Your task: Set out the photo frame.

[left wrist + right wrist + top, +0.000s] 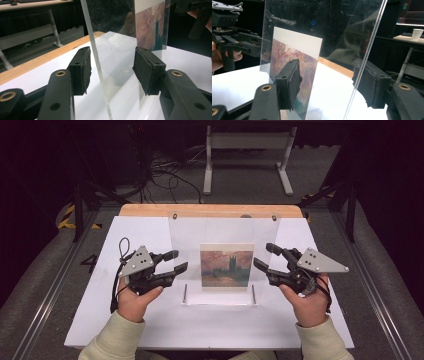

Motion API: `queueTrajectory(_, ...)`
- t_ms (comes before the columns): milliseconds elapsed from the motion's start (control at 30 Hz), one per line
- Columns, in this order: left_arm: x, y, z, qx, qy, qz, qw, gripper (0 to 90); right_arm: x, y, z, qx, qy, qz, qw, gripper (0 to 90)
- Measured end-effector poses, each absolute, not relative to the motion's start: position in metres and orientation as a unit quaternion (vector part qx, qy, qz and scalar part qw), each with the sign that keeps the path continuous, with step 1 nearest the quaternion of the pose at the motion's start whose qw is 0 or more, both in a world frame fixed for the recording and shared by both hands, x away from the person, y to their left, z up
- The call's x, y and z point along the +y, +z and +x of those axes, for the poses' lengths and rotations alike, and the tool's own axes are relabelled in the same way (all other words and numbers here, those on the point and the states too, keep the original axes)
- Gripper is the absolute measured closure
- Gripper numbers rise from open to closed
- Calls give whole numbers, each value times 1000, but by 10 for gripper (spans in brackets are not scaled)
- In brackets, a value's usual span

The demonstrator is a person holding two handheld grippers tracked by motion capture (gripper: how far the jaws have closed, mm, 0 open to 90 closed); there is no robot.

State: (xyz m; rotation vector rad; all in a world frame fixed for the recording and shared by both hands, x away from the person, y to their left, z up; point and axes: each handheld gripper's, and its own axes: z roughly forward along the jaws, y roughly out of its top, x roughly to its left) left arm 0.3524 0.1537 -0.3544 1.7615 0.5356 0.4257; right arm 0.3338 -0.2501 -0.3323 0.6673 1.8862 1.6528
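A clear acrylic picture stand (pixel 224 235) stands upright in the middle of the white tabletop (pixel 150 320), with a painted landscape print (pixel 226 268) inside it. My left gripper (pixel 179 260) is at the stand's left edge. In the left gripper view the sheet's edge (pixel 98 67) runs between the two pads (pixel 83 68), which do not touch it, so my left gripper (pixel 112 68) is open. My right gripper (pixel 263 255) straddles the right edge (pixel 364 57) the same way, open (pixel 329 82), with the print (pixel 294 57) behind its left pad.
Two metal pins (pixel 185 292) sit in the stand's base. A wooden strip (pixel 210 210) borders the table's far edge. Beyond it are floor cables (pixel 165 175) and a white desk frame (pixel 247 150). A white cup (pixel 417 33) stands on a far desk.
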Motion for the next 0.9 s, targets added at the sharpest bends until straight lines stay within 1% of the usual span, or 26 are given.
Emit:
queueTrajectory(100, 156, -354, 351, 232, 186, 753, 588, 456, -250, -331, 334, 700, 612, 248, 271, 335)
queueTrajectory(167, 159, -353, 350, 235, 186, 749, 591, 410, -251, -330, 333, 699, 613, 251, 272, 290)
queueTrajectory(267, 164, -352, 347, 234, 191, 747, 592, 360, -255, -328, 331, 700, 609, 254, 273, 254)
queueTrajectory(367, 171, -350, 343, 237, 196, 750, 586, 314, -263, -326, 327, 703, 602, 260, 275, 227)
queueTrajectory(533, 186, -349, 335, 244, 198, 752, 579, 255, -280, -323, 319, 702, 596, 268, 282, 208)
queueTrajectory(767, 201, -356, 329, 258, 199, 759, 563, 223, -305, -324, 310, 703, 584, 284, 290, 192)
queueTrajectory(900, 217, -369, 327, 277, 202, 761, 551, 215, -323, -328, 304, 710, 566, 303, 290, 171)
